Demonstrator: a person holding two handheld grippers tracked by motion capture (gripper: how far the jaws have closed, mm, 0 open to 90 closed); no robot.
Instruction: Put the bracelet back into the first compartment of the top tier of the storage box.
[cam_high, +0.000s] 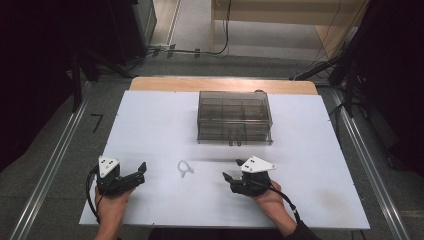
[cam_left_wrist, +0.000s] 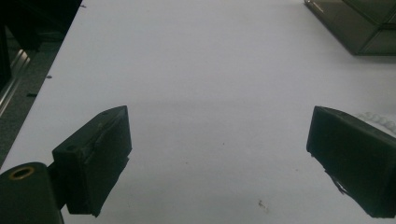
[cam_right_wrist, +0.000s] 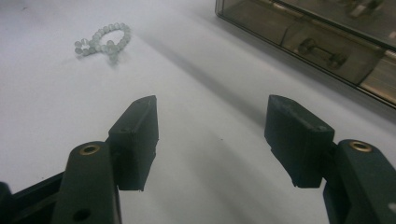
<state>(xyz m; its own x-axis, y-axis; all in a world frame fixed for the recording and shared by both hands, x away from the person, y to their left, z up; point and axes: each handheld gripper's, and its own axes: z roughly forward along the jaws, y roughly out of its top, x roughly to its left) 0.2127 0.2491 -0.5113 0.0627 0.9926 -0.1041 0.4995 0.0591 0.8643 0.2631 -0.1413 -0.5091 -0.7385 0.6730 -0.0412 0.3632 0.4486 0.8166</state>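
High view: a white counter carrying a smoky transparent compartment box toward its far middle and a pale bead bracelet nearer the person, lying loose on the surface between the two claws. The left claw rests at the near left, jaws spread and empty, well apart from the bracelet. The right claw sits at the near right, jaws likewise spread, holding nothing. Right gripper view: the bracelet lies ahead and to the left of the parted jaws; the box stands at upper right.
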